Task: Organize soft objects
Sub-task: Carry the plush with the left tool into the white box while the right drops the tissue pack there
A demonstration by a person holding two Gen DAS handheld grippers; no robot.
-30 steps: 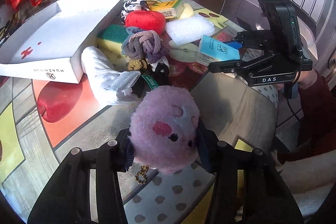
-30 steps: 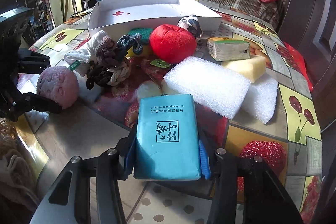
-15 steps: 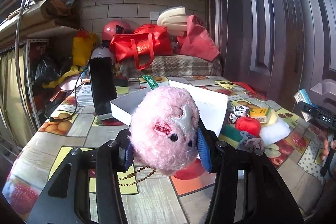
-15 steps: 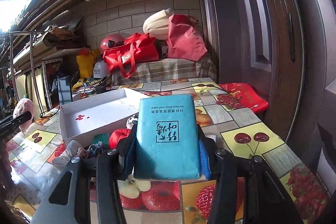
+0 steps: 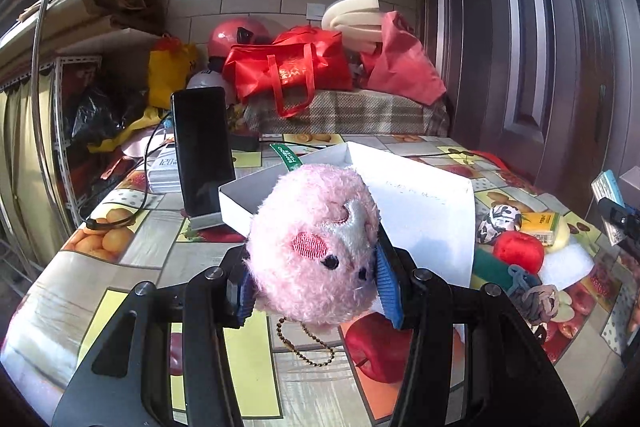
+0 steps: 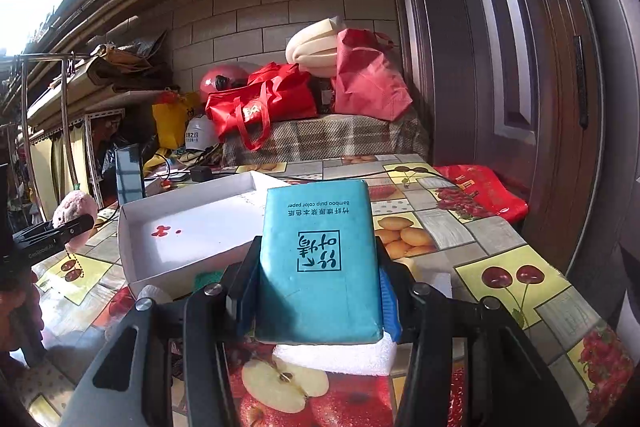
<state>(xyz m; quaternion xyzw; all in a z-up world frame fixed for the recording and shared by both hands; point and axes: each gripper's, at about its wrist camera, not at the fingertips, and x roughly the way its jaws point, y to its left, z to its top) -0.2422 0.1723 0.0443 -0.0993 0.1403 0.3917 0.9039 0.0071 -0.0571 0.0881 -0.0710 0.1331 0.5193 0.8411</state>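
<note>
Squeezing lightly, the left gripper [image 5: 316, 287] clamps a soft, light plush toy [image 5: 314, 247] by its sides and the right gripper [image 6: 318, 297] a squashy tissue pack [image 6: 318, 263], both above the worktop [image 6: 472, 239] near the white box [image 6: 192, 227].

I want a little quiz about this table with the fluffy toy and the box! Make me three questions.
1. True or false: the white box has toys in it.
2. What does the left gripper hold?
A. pink plush toy
B. red apple toy
C. phone
3. Fill in: the right gripper fingers clamp a ____ tissue pack.

Key: 1 false; 2 A; 3 blue
</note>
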